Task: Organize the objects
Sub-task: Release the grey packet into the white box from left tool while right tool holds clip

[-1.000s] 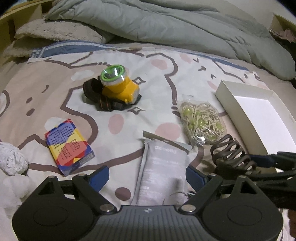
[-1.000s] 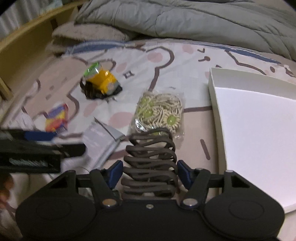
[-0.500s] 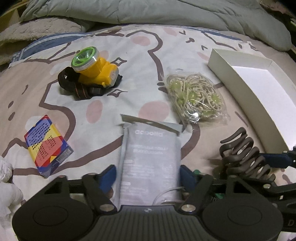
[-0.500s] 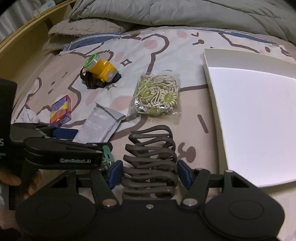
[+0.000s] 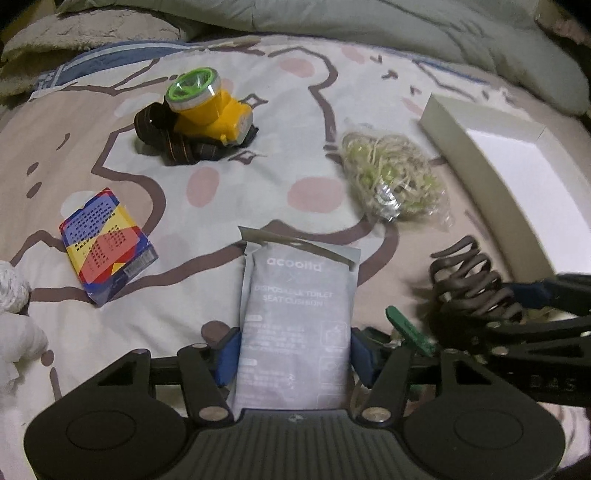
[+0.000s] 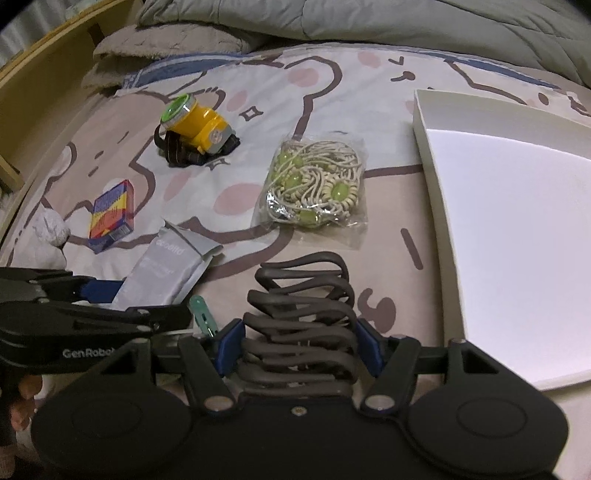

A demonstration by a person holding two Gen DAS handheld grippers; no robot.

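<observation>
My left gripper (image 5: 293, 356) has its blue pads on both sides of a grey seat-cushion packet (image 5: 295, 317) that lies on the bed; the packet also shows in the right wrist view (image 6: 168, 271). My right gripper (image 6: 297, 350) is shut on a dark wavy hair claw (image 6: 301, 317), held just above the sheet, also seen in the left wrist view (image 5: 472, 284). A white open box (image 6: 517, 206) lies to the right, also in the left wrist view (image 5: 517, 184).
On the patterned sheet lie a yellow headlamp (image 5: 199, 110), a colourful card box (image 5: 105, 253), a bag of beaded cords (image 5: 391, 181) and a small green clip (image 5: 408, 330). A white crumpled tissue (image 5: 14, 295) lies at the left. A grey duvet (image 5: 332, 18) covers the back.
My left gripper moved forward over the grey packet and its pads closed in on both sides of it. My right gripper with the hair claw stayed low next to the box.
</observation>
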